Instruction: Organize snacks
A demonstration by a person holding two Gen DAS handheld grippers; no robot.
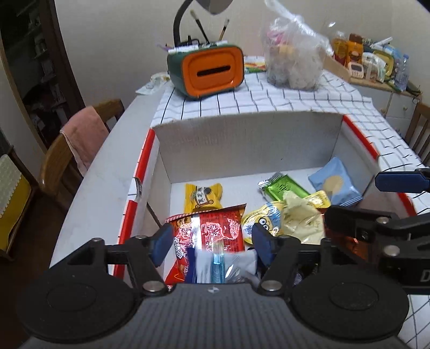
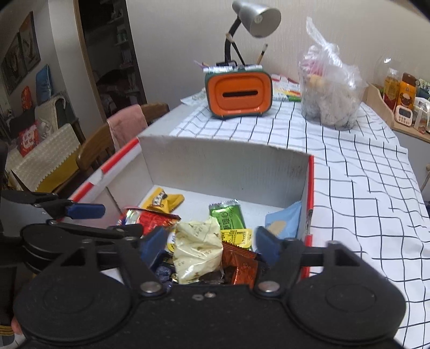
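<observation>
A white cardboard box (image 1: 242, 139) with red edges holds several snack packets: a red one (image 1: 212, 231), a yellow one (image 1: 203, 197), a green one (image 1: 285, 185), a light blue one (image 1: 334, 185) and a pale yellow one (image 2: 197, 247). My left gripper (image 1: 212, 244) is open over the red packet and a small white-and-blue packet (image 1: 223, 265), its pads clear of both. Above the pale yellow packet and a brown packet (image 2: 239, 265), my right gripper (image 2: 211, 247) is open with its pads off them. Each gripper shows at the edge of the other's view.
An orange-fronted holder (image 2: 239, 94) with pens and a lamp (image 2: 258, 18) stands behind the box. A clear plastic bag (image 2: 330, 94) sits on the checked cloth (image 2: 362, 188). A chair with a pink towel (image 1: 83, 134) is at the left, a cluttered shelf (image 1: 371, 61) at the right.
</observation>
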